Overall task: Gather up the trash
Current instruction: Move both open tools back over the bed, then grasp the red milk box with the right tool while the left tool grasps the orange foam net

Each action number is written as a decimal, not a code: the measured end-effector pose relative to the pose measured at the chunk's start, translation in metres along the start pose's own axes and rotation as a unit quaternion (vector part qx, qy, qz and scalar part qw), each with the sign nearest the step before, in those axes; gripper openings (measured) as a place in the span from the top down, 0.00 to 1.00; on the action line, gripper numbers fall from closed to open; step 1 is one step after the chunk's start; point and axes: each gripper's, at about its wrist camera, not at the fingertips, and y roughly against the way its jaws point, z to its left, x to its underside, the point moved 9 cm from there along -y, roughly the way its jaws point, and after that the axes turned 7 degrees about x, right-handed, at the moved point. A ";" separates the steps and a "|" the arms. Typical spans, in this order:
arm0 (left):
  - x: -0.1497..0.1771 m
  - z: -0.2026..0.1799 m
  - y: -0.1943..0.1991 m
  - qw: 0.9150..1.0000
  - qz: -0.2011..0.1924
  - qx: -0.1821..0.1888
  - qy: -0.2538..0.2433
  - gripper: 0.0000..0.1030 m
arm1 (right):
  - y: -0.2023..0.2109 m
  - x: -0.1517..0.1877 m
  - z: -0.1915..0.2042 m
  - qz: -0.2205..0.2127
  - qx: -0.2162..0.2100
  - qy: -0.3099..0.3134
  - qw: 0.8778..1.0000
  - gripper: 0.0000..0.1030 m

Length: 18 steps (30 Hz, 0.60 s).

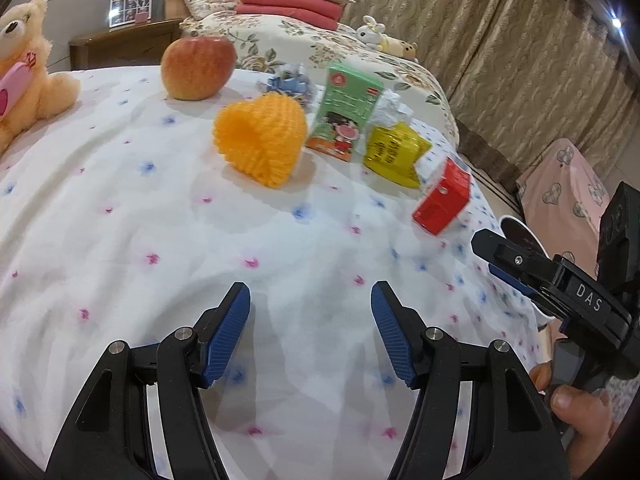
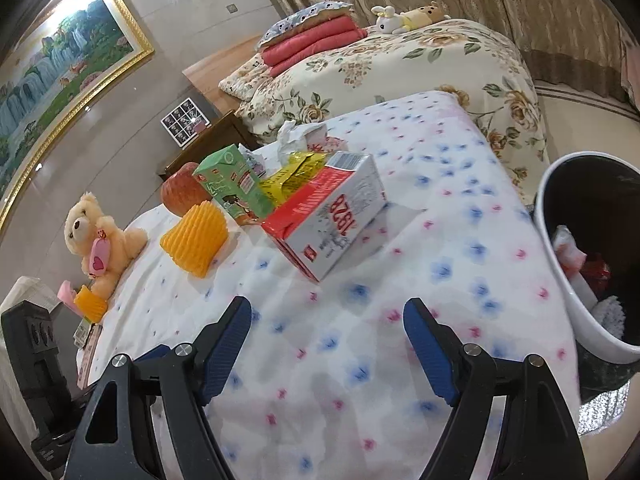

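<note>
Trash lies on a flower-print sheet (image 1: pixel 200 260): an orange foam fruit net (image 1: pixel 260 140), a green drink carton (image 1: pixel 344 116), a yellow wrapper (image 1: pixel 394 152), a red and white carton (image 1: pixel 442 200), crumpled tissue (image 1: pixel 390 106) and a blue wrapper (image 1: pixel 290 82). The right wrist view shows the net (image 2: pixel 196 240), green carton (image 2: pixel 232 188), yellow wrapper (image 2: pixel 294 174) and red and white carton (image 2: pixel 332 216). My left gripper (image 1: pixel 310 332) is open and empty, short of the net. My right gripper (image 2: pixel 326 350) is open and empty, short of the red carton; it also shows in the left wrist view (image 1: pixel 504 260).
A white bin with a dark liner (image 2: pixel 560 264) stands off the bed's right edge and holds some trash. An apple (image 1: pixel 198 68) and a teddy bear (image 1: pixel 28 72) sit on the sheet. A second bed (image 2: pixel 400 64) with folded blankets lies behind.
</note>
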 end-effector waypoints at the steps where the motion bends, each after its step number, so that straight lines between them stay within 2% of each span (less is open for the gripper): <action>1: -0.002 0.004 0.000 1.000 0.000 -0.001 0.002 0.37 | -0.002 -0.001 0.002 0.000 0.000 0.000 1.000 0.22; 9: -0.028 0.027 -0.008 1.000 -0.001 -0.005 0.026 0.33 | -0.023 -0.017 0.013 -0.003 0.016 -0.005 1.000 0.22; 12: -0.044 0.036 -0.016 1.000 -0.004 -0.014 0.027 0.28 | -0.031 -0.021 0.016 -0.007 0.030 -0.006 1.000 0.22; 18: -0.070 0.050 -0.037 0.999 -0.001 -0.016 0.039 0.25 | -0.045 -0.035 0.016 -0.014 0.061 -0.004 0.998 0.22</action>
